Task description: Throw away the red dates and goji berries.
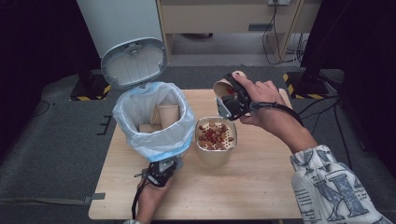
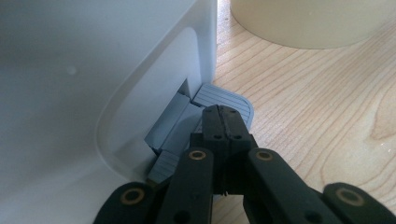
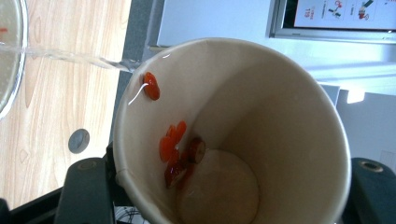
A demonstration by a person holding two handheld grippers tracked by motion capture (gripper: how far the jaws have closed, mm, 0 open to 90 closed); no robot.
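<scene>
while the right gripper (image 1: pixel 232 100) grips a tilted paper cup (image 1: pixel 225 87) above the strainer bowl (image 1: pixel 215 140) mid-tabletop, near the far edge, water streams from its rim; the left gripper (image 2: pixel 223 122), jaws shut, presses the bin's pedal (image 2: pixel 224 101) near the front edge.

Bin (image 1: pixel 154 135) left of strainer pot (image 1: pixel 215 156); cup (image 1: pixel 224 86) above.

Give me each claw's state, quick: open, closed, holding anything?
Left claw: closed, empty, tips on the bin's grey pedal.
Right claw: closed on the tilted paper cup, red bits stuck inside.
</scene>
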